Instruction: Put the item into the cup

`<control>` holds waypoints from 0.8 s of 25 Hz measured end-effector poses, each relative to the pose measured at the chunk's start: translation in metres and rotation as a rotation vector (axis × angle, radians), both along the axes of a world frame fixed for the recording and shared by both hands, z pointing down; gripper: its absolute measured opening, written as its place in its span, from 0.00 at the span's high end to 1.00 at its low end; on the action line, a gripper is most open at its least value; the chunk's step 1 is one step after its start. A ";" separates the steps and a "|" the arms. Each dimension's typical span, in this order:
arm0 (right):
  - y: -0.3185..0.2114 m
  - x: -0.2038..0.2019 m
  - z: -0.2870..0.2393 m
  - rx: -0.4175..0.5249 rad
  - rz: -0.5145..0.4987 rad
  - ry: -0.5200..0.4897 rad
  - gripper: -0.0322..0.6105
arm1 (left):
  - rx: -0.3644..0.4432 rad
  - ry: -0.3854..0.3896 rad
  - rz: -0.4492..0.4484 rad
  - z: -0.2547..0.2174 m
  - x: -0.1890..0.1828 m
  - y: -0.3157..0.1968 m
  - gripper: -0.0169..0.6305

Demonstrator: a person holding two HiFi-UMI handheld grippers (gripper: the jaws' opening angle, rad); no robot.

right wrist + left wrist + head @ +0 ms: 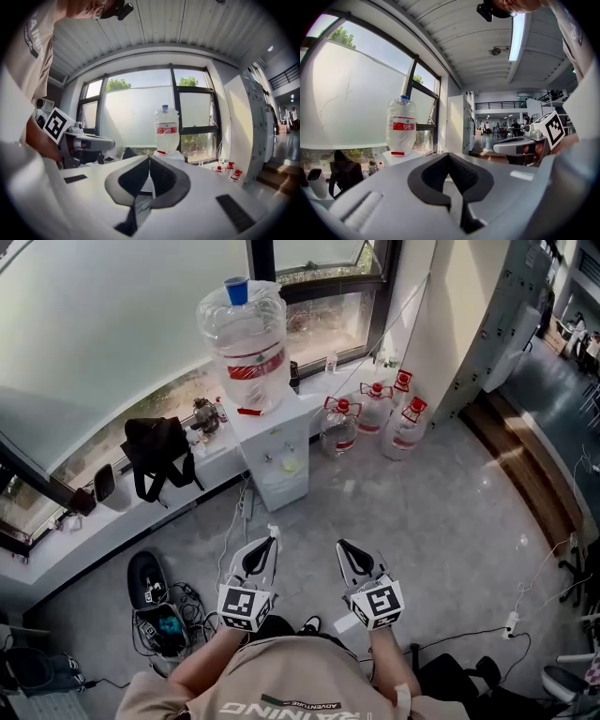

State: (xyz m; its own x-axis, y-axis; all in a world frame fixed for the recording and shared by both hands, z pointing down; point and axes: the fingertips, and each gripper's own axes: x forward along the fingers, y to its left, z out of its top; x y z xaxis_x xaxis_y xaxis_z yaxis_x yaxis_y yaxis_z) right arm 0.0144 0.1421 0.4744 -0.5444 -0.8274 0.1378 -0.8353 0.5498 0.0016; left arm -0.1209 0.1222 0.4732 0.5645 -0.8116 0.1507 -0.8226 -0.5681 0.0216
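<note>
At twelve o'clock from the grippers in the head view, perched atop the clear, ribbed water jug (pixel 242 338): a small blue cup (pixel 236 289), round, plastic-looking. Cannot tell where the item lies. Red band label around the jug, print too small to read. Beneath it, a boxy white dispenser (pixel 278 451). At one o'clock, clear bottles (pixel 375 413) with red caps on the glossy grey floor (pixel 441 540). At ten o'clock, a black bag (pixel 157 454) slumped on the white sill (pixel 94 531). Nearest, left gripper (pixel 270 542) and right gripper (pixel 343 547): smooth pale shells, black ribbed pads pressed together, clasping nothing. Black-and-white square markers on both cubes. "ADVENTURE" across the beige shirt (pixel 281 681).
</note>
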 end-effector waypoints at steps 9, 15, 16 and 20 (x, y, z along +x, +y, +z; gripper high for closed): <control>-0.061 -0.004 0.015 -0.026 -0.011 0.003 0.93 | -0.005 -0.010 0.014 0.008 0.005 -0.065 0.96; -0.111 -0.004 0.004 -0.010 0.032 0.024 0.93 | -0.006 -0.007 0.048 0.009 0.001 -0.118 0.96; -0.119 -0.004 0.003 -0.009 0.041 0.025 0.93 | -0.007 -0.007 0.055 0.009 -0.001 -0.126 0.96; -0.152 -0.014 0.003 -0.008 0.062 0.023 0.93 | -0.007 -0.008 0.075 0.011 -0.010 -0.161 0.96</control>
State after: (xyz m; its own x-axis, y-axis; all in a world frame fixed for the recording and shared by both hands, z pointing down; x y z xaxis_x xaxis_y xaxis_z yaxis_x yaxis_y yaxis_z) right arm 0.0001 -0.0097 0.4774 -0.4889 -0.8581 0.1570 -0.8674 0.4973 0.0171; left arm -0.1306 -0.0387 0.4842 0.6224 -0.7659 0.1614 -0.7779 -0.6280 0.0196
